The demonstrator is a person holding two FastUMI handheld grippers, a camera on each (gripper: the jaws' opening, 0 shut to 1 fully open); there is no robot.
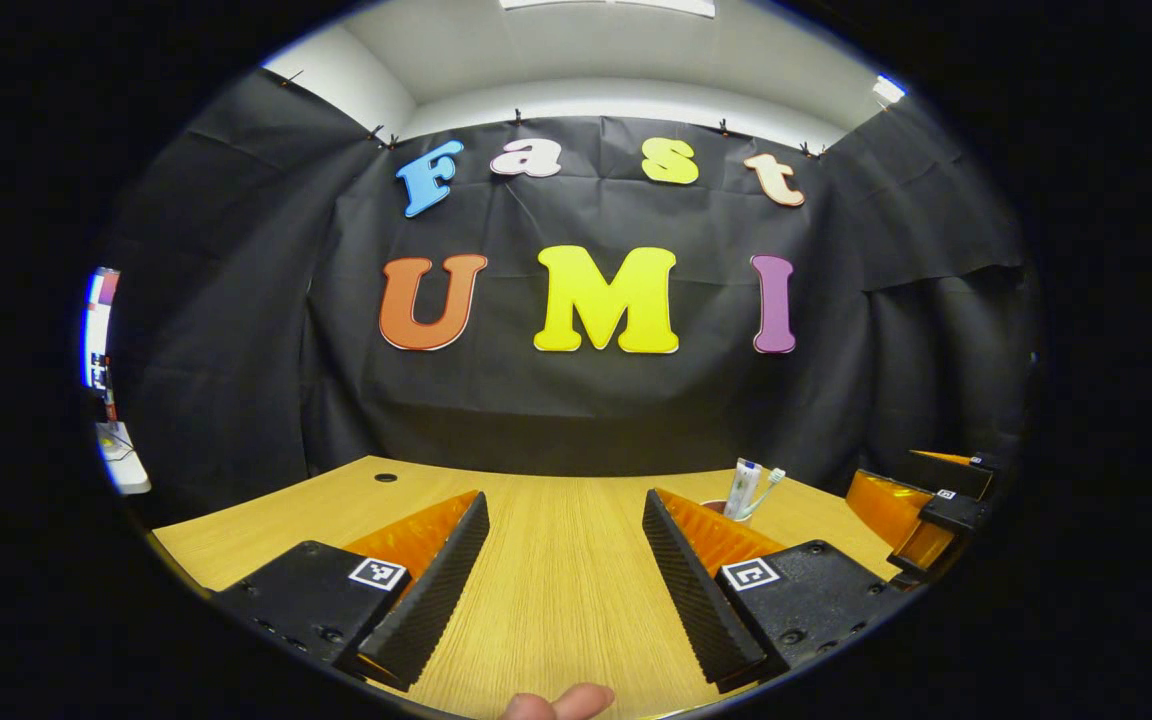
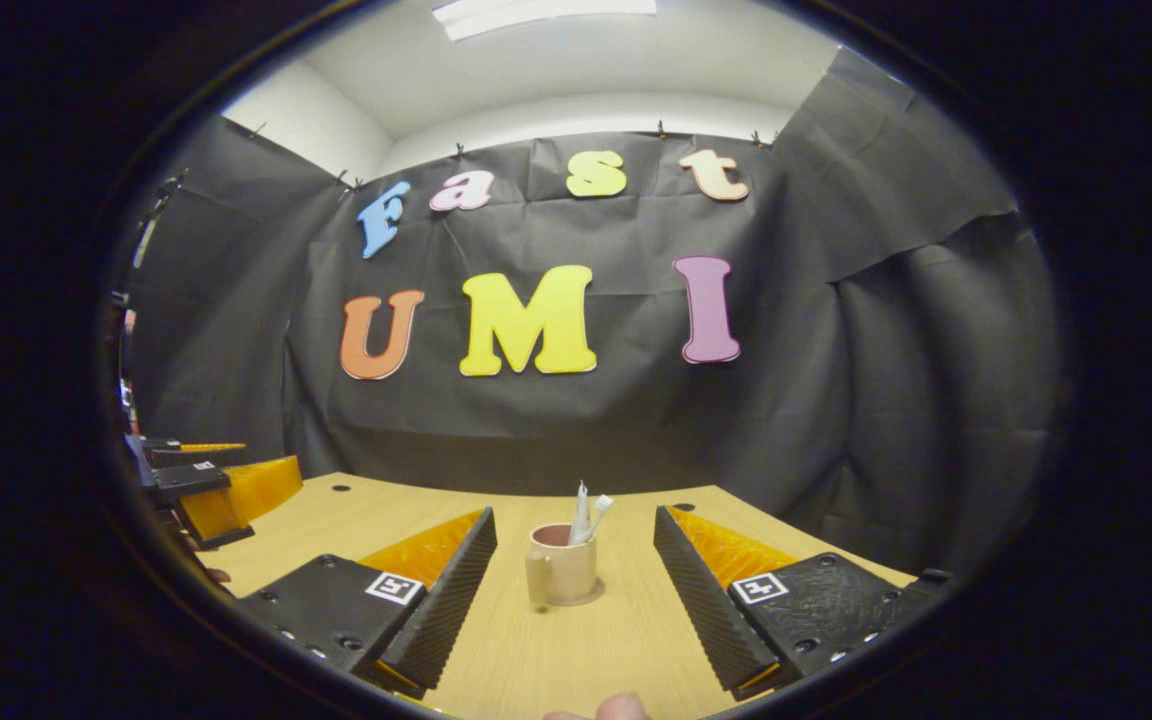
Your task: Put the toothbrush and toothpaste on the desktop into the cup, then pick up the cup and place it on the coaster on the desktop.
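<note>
A beige cup (image 2: 558, 570) with a handle stands upright on the wooden desktop (image 2: 536, 650), its base on a thin round coaster (image 2: 593, 598). A white toothpaste tube (image 2: 580, 512) and a white toothbrush (image 2: 599, 508) stick out of it. My right gripper (image 2: 573, 530) is open, with the cup a little ahead between its fingers and untouched. My left gripper (image 1: 566, 505) is open over bare desktop (image 1: 556, 590). In the left gripper view the cup (image 1: 714, 508) peeks out behind my right-hand finger, with the toothpaste (image 1: 744, 488) and toothbrush (image 1: 774, 478) above it.
The right gripper (image 1: 936, 515) shows at the far right of the left gripper view. The left gripper (image 2: 216, 485) shows at the far left of the right gripper view. Small cable holes (image 1: 386, 477) (image 2: 684, 507) mark the desktop. A thumb tip (image 1: 558, 703) is at the bottom edge.
</note>
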